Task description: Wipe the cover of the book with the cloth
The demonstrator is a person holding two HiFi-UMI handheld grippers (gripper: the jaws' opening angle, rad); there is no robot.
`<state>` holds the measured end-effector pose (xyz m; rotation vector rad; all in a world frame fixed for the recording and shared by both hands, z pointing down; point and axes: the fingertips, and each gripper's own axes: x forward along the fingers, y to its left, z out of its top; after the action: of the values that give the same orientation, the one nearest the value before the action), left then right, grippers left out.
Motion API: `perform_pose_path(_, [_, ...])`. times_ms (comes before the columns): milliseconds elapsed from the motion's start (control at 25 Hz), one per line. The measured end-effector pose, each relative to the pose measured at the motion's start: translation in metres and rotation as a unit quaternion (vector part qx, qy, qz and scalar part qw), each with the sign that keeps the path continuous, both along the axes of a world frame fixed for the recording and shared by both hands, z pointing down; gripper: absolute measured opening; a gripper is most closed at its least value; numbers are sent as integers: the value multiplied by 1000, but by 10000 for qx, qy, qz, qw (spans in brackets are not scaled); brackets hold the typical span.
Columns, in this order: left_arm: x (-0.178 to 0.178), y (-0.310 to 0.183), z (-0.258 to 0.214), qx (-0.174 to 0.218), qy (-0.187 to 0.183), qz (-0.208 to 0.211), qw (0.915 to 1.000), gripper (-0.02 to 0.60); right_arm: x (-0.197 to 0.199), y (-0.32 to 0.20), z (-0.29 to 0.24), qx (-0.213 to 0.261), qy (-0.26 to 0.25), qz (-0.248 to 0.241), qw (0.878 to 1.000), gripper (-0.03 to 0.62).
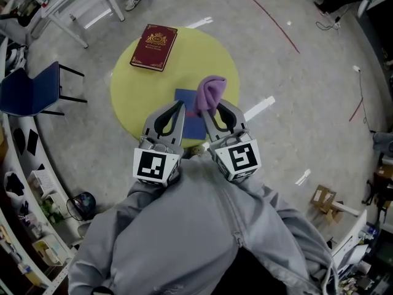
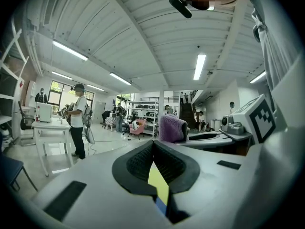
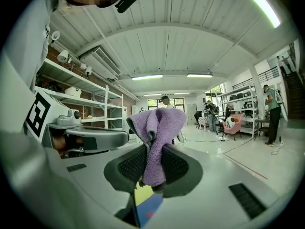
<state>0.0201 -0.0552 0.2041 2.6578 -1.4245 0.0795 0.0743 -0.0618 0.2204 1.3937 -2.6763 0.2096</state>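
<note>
Right gripper [image 3: 153, 162] clamps the purple cloth [image 3: 155, 128], book [image 1: 153, 47] lies apart

Bright ceiling strip lights, sharp focus, fisheye-warped edges

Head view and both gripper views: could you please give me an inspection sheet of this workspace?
Surface: round yellow table.
Job's things: red book closed, near the table's far-left edge; purple cloth bunched upright in the right gripper.
Clutter: blue flat item on the table, partly under the grippers.
Grippers: left gripper shut, holding nothing; right gripper shut on the cloth.
Cables: loose cables on the floor, far right.
Surroundings: blue chair, white table, people standing in the background.
</note>
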Motion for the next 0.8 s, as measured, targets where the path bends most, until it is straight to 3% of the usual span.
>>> perform_pose_path(280, [-11,-6,27,-219,-76,177,9996,17,-11,-13,24,-47,355,-2,9994,94])
perform_pose_path(800, [-32,-14,120,-885,-284,336,9951,17,-28,-50,94,-343,1079,-547,9921,93])
